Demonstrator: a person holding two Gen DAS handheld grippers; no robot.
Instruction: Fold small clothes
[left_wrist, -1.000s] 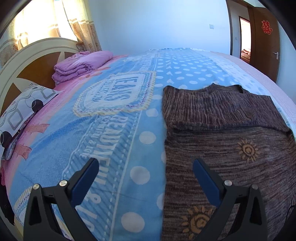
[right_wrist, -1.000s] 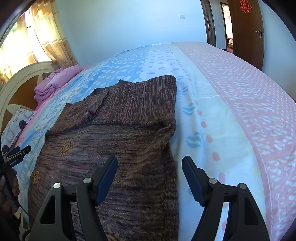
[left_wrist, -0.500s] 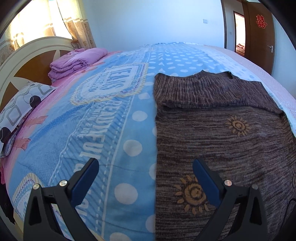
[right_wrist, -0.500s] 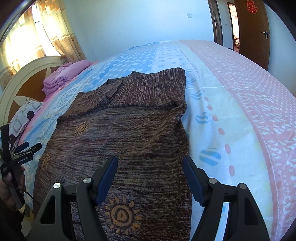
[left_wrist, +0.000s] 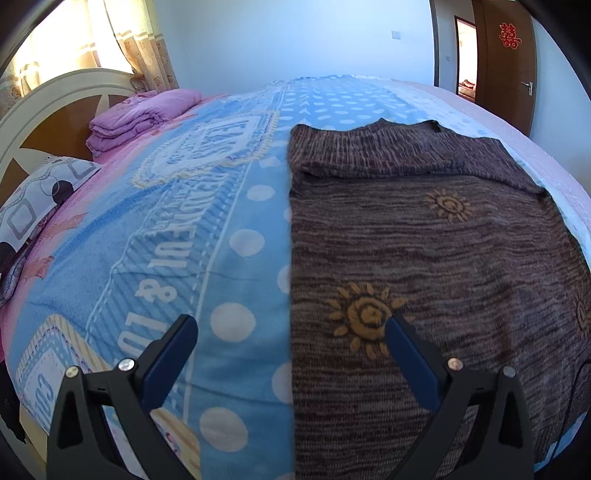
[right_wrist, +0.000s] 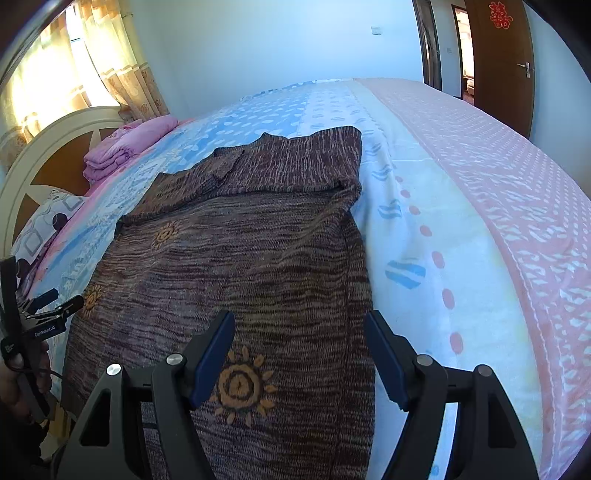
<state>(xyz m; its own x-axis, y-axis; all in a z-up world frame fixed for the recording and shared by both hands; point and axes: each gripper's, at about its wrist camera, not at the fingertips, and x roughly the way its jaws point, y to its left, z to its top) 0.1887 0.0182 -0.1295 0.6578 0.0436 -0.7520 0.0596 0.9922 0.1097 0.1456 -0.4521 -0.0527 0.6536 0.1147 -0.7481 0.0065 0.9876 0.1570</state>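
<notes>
Brown knit sweater (left_wrist: 424, 240) lies flat on the bed (left_wrist: 221, 229), sleeves already folded in, long axis running 6 to 12 o'clock away from the person, collar at the far end. Left gripper (left_wrist: 291, 332) has its fingers (left_wrist: 173, 350) spread wide, nothing between them; it straddles the sweater's left edge, one finger over the blue blanket, the other over the sun motif. Right gripper (right_wrist: 301, 343) is also wide, nothing held; its fingers (right_wrist: 214, 354) bracket the sweater's right edge, the left one over the knit, the right one over the pale sheet. Contact with the cloth cannot be told in either view. The hem lies at 6 o'clock, at or below the frame bottoms, so nearer than the fingertips. Each hand sits near its own side edge; neither is clearly closer. Likely next: pinch the near corners and carry the hem toward 12 o'clock over the collar end. Folded purple bedding (left_wrist: 140, 118) and a pillow (left_wrist: 33, 199) sit at 10 o'clock, well apart.
</notes>
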